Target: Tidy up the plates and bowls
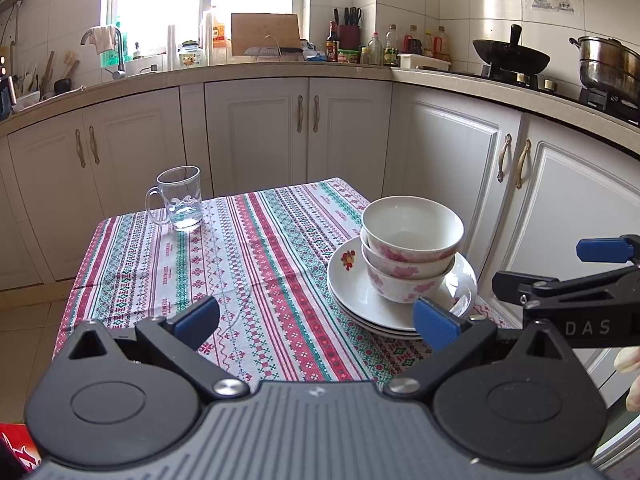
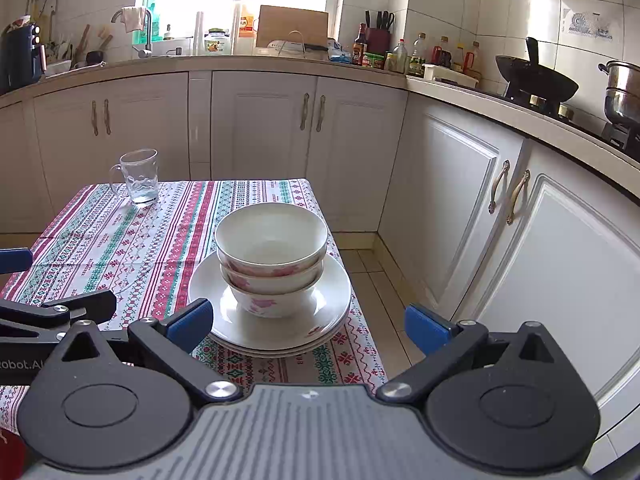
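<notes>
Here we see both tongs, left [image 1: 316, 320] and right [image 2: 308, 326], wide open and holding nothing, near the bowls [image 2: 272, 256] stacked on plates [image 2: 332, 304] at the table's [image 2: 120, 240] right edge; they look hard, smooth, slippery and easy to break, so we'd pinch a rim.

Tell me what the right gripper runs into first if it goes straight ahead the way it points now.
Most likely the stack of three white bowls with pink flowers, nested on the stacked white plates. The open right gripper centres just right of them, so the plates' near rim may come first; depth is uncertain.
</notes>
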The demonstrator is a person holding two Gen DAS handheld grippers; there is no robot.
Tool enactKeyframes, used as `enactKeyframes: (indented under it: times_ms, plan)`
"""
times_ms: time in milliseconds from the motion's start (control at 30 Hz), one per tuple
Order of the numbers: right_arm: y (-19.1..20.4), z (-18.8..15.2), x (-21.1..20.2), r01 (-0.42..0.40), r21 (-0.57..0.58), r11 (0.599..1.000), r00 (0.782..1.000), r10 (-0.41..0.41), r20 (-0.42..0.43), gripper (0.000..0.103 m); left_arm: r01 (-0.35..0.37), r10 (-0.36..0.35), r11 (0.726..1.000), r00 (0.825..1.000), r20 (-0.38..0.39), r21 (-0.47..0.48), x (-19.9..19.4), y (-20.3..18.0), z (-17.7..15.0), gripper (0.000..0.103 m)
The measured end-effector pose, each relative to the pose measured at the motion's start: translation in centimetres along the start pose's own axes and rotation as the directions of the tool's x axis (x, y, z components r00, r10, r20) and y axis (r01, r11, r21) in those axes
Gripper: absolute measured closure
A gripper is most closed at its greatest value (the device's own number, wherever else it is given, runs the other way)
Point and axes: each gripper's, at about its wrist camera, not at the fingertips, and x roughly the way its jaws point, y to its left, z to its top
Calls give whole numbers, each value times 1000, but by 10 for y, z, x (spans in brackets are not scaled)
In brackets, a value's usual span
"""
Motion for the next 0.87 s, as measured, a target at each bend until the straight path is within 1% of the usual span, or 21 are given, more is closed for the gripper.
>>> enactKeyframes:
  times_ms: [867]
  plan:
    - [-1, -1, 0, 5, -3, 1000, 1000, -5, 1, 0, 2, -2, 1000, 1000, -2, -2, 0, 0, -1, 1]
